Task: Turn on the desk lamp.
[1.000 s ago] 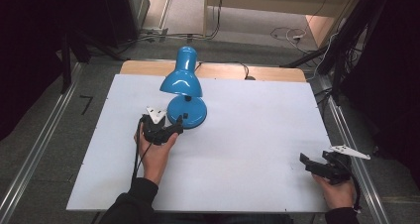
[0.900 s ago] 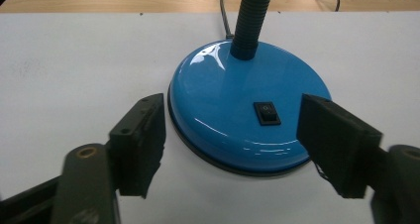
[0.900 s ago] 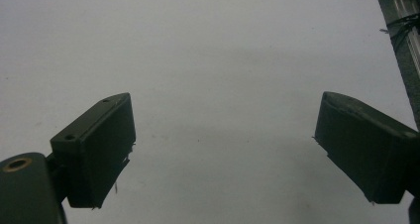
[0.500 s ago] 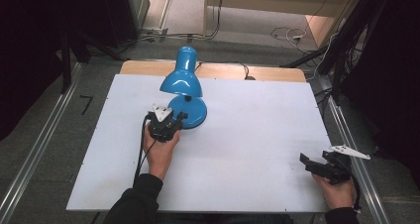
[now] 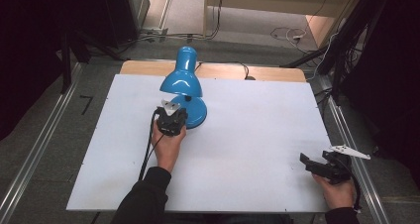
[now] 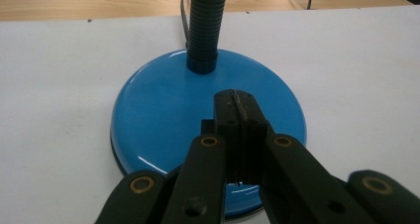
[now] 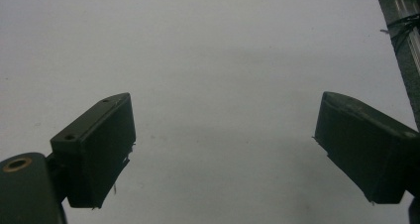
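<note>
user1: progress? left gripper (image 6: 236,116) was clenched tight over the blue lamp (image 5: 184,87) base at the white table (image 5: 257,130)'s back left.
user2: looked barely begun. right gripper (image 7: 223,149) sat released, idle.

Left gripper (image 5: 174,116) forward from beside the lamp base (image 6: 163,115) to over it.

In the left gripper view the lamp's ribbed neck (image 6: 204,26) runs off the top edge, the closed jaws cover the near rim of its blue base (image 6: 163,115) — whether they touch it is unclear.
</note>
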A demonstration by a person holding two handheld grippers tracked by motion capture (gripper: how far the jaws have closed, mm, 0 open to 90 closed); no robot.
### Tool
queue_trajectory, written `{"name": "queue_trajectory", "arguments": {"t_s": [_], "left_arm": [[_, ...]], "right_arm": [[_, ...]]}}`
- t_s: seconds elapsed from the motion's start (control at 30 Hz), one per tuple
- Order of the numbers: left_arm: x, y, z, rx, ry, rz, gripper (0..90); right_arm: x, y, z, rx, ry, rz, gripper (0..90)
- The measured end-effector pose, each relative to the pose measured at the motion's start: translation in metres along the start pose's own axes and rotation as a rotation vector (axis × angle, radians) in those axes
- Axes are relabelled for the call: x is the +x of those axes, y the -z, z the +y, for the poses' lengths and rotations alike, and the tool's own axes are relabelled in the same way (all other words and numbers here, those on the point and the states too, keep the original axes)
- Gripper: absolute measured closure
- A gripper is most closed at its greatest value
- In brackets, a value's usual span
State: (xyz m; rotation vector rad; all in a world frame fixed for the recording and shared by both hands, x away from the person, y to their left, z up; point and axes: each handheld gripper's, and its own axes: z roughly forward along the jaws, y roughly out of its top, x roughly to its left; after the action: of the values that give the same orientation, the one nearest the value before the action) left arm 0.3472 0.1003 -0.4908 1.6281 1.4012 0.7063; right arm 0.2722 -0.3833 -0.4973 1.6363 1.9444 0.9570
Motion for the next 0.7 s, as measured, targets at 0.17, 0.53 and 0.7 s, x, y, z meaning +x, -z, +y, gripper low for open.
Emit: {"name": "queue_trajectory", "arguments": {"t_s": [0.17, 0.53, 0.7], "left_arm": [[0.000, -0.006, -0.002, 0.016, 0.004, 0.011, 90.0], [0.001, -0.011, -0.005, 0.027, 0.010, 0.015, 90.0], [0.001, -0.013, -0.006, 0.032, 0.013, 0.014, 90.0]], "right_arm": [[0.000, 0.000, 0.000, -0.001, -0.001, 0.000, 7.3], [-0.001, 0.000, 0.000, -0.001, 0.000, 0.003, 7.3], [0.000, 0.000, 0.000, 0.000, 0.001, 0.003, 7.3]]}}
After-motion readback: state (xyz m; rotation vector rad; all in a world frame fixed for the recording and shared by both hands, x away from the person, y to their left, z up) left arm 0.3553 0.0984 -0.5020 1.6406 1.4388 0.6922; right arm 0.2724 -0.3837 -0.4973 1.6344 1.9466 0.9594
